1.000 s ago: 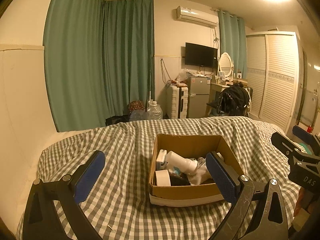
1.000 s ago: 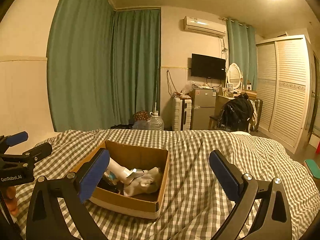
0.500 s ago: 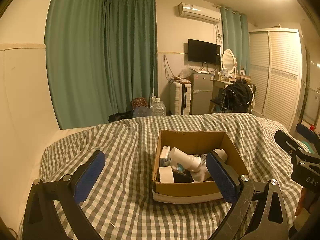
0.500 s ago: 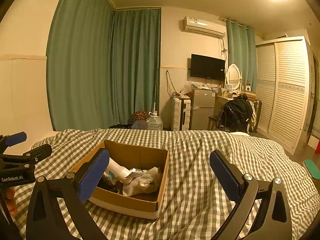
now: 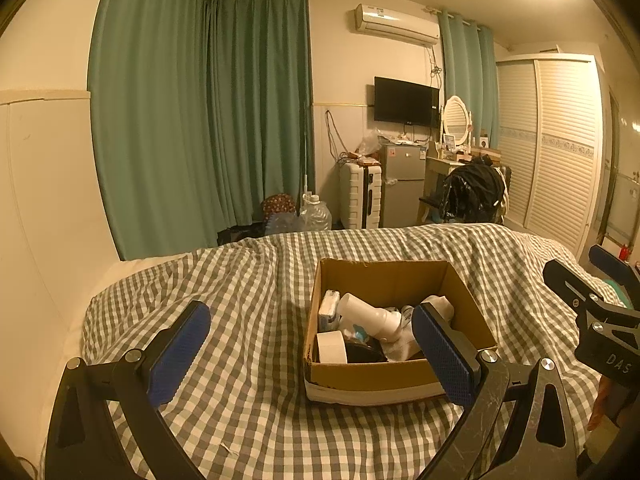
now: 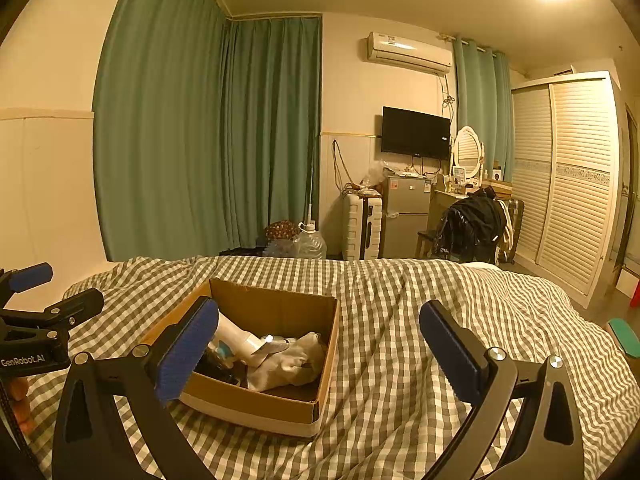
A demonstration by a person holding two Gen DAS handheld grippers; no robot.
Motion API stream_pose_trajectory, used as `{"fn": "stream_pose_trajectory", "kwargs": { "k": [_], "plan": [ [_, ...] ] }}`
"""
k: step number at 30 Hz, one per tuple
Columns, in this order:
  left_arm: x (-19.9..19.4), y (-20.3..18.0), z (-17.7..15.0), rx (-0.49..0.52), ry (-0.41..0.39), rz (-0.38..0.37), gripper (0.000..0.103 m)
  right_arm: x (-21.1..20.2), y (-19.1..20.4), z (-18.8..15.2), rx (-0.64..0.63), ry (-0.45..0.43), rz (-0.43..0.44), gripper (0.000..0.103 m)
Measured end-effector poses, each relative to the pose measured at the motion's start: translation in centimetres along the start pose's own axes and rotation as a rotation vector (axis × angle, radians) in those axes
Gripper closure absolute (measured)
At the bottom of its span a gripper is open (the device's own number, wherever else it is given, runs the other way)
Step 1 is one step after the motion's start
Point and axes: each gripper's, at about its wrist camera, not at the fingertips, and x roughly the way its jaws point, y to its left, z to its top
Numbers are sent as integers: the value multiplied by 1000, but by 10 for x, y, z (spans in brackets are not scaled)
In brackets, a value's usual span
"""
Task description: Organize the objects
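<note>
An open cardboard box (image 5: 384,280) sits on a checked bedspread (image 5: 248,300); it also shows in the right wrist view (image 6: 280,308). Inside lie a white bottle (image 5: 370,316), a roll of white tape (image 5: 331,347), a small white carton (image 5: 329,310) and a pale cloth (image 6: 296,362). My left gripper (image 5: 310,354) is open and empty, held above the bed just in front of the box. My right gripper (image 6: 320,350) is open and empty, to the right of the box. Each gripper shows at the edge of the other's view.
Green curtains (image 5: 208,120) hang behind the bed. A white suitcase (image 5: 360,194), small fridge (image 5: 402,184), dressing table with a dark bag (image 5: 472,192) and louvred wardrobe (image 5: 560,140) stand at the far wall. Water jugs (image 5: 316,216) sit on the floor.
The left gripper has risen and tilted back a little, so the box sits lower in its view. The right gripper has barely moved. Both stay open.
</note>
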Motion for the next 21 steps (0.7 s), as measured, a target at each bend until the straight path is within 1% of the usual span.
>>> {"fn": "stream_pose_trajectory", "kwargs": {
  "k": [3,21],
  "plan": [
    [-2,-1,0,2,0,-11,0,0,1,0,1,1,1,2],
    [-5,-2,2,-4,-10,-18,0,5,3,-1,15,16,4,2]
  ]
}}
